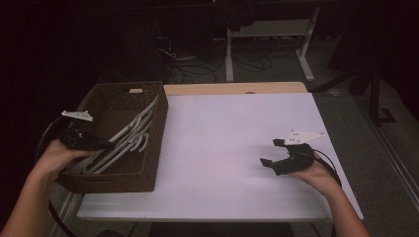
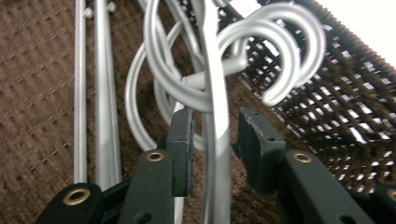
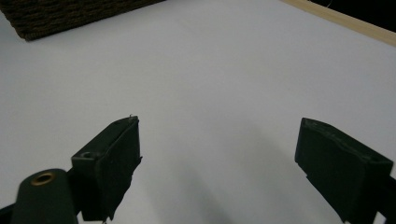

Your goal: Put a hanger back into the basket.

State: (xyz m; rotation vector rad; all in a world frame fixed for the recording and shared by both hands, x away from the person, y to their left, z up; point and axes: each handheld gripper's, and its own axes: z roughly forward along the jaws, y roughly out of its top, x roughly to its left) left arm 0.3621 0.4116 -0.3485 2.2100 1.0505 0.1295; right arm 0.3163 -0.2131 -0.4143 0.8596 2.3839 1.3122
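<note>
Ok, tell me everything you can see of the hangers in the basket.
The hangers are pale grey, look like smooth plastic or coated metal, and have curled hooks. Several lie stacked slantwise in the brown woven basket, tops leaning toward its right wall. One's bar runs between the left gripper's open jaws, close to the left pad, not clamped.

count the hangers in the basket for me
3 hooks can be made out, so about 3 silver hangers, all piled in the brown wicker basket at the table's left, one running between the left gripper jaws. More may be hidden in the tangle.
</note>
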